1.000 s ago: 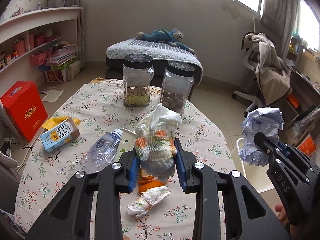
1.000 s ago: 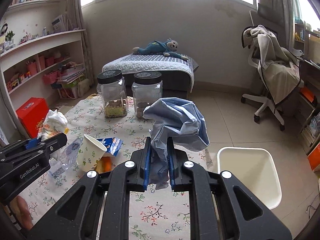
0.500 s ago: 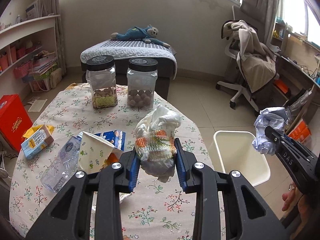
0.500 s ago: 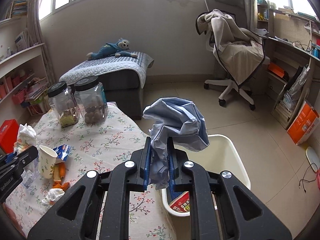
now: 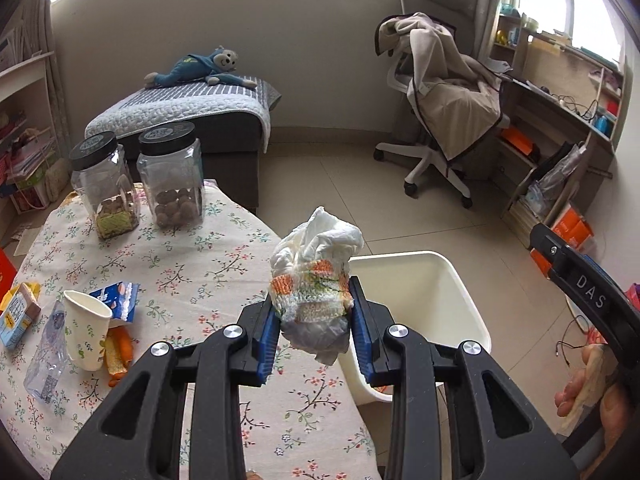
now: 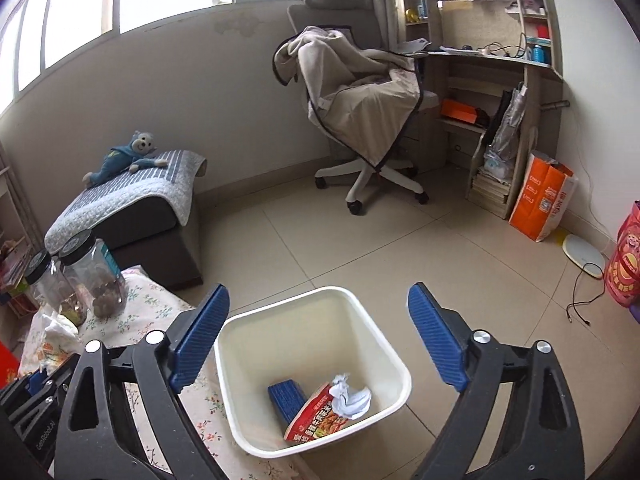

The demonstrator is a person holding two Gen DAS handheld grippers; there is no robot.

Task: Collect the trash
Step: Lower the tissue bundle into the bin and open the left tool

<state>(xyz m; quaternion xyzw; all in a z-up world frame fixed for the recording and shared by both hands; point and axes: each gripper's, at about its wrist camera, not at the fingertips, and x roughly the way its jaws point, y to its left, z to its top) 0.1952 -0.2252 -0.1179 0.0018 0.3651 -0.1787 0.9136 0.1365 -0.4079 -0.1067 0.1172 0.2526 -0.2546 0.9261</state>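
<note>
My left gripper is shut on a crumpled white wrapper with orange and green print. It holds the wrapper over the table's right edge, just left of the white bin. My right gripper hovers above that bin. Its jaws are opening wide and nothing is between them. A crumpled pale blue paper ball lies inside the bin on a red snack packet, beside a blue box. The right gripper's arm shows at the right edge of the left wrist view, with a hand below it.
On the floral tablecloth stand two black-lidded jars, a paper cup, a flattened bottle, a carton and orange peel. A draped office chair, a bench and a floor cable lie beyond the bin.
Both grippers swung right, from over the table to the bin. The right gripper opened and its blue paper ball dropped into the bin. The left gripper kept its wrapper.
</note>
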